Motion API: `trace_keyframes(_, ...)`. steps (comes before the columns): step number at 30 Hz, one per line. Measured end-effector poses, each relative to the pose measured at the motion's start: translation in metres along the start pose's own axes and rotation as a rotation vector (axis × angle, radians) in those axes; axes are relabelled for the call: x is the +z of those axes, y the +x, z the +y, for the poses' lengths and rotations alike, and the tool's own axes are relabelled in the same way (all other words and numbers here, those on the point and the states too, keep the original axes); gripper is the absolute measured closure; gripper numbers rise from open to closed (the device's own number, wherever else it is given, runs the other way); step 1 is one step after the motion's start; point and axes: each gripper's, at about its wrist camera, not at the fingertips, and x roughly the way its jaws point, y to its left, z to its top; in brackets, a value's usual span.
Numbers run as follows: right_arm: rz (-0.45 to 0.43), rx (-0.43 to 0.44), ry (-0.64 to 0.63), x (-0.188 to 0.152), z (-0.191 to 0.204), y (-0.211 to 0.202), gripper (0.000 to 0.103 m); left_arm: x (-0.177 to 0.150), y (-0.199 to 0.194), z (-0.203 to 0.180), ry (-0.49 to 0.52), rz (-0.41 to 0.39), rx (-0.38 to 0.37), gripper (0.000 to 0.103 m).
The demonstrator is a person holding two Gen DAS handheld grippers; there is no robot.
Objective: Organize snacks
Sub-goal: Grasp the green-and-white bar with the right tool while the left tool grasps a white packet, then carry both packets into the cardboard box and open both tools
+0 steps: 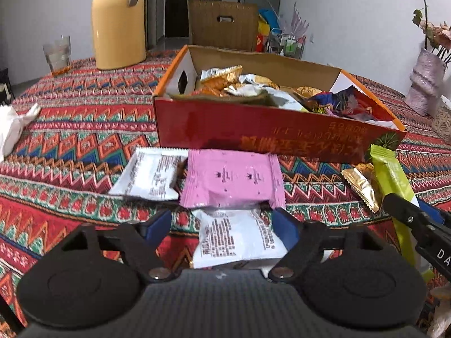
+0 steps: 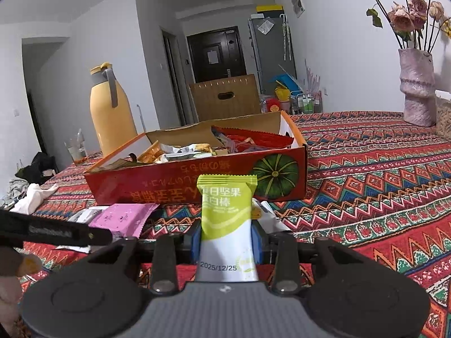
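On a table under a red zigzag-patterned cloth (image 1: 84,129), an open red cardboard box (image 1: 253,129) with a pumpkin printed on its side holds a loose heap of snack packets (image 1: 245,84). Just in front of the box lie a pink packet (image 1: 234,180) and, touching its left edge, a white packet (image 1: 149,177); a second white packet (image 1: 239,236) lies nearer the camera, partly under the pink one. Left gripper (image 1: 222,222): jaws apart, one blue finger on either side of the near white packet; the right finger appears to meet the packet's edge, while a gap remains at the left finger, so no grip is made. Right gripper (image 2: 227,242): jaws closed on an upright green-and-white nut bar (image 2: 227,214), held before the box's front wall. A gold packet (image 1: 362,188) lies beside the bar. Background: a yellow thermos jug (image 1: 118,25), a drinking glass (image 1: 57,55), a pale vase of dried roses (image 2: 417,84) and crumpled white tissue (image 1: 11,129).
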Motion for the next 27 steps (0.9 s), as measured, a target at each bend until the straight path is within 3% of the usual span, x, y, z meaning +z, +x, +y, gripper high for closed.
trace_keyframes(3, -0.001, 0.006, 0.004, 0.0, 0.0, -0.001, 0.068, -0.002, -0.002, 0.0, -0.011, -0.003, -0.022, 0.034)
trace_keyframes(5, 0.001, 0.009, 0.007, 0.0, -0.001, 0.0, 0.068, -0.003, -0.004, 0.001, -0.015, -0.005, -0.045, 0.046)
trace_keyframes(10, 0.0, 0.009, 0.005, 0.0, 0.0, -0.001, 0.068, -0.007, -0.01, 0.003, -0.026, -0.007, -0.084, 0.06)
trace_keyframes(20, -0.012, 0.0, -0.005, 0.0, 0.002, -0.002, 0.068, -0.017, -0.02, 0.007, -0.025, -0.018, -0.081, 0.062)
trace_keyframes(27, -0.035, -0.005, -0.03, -0.001, 0.007, -0.006, 0.068, -0.017, -0.04, 0.009, -0.012, -0.081, -0.082, 0.062)
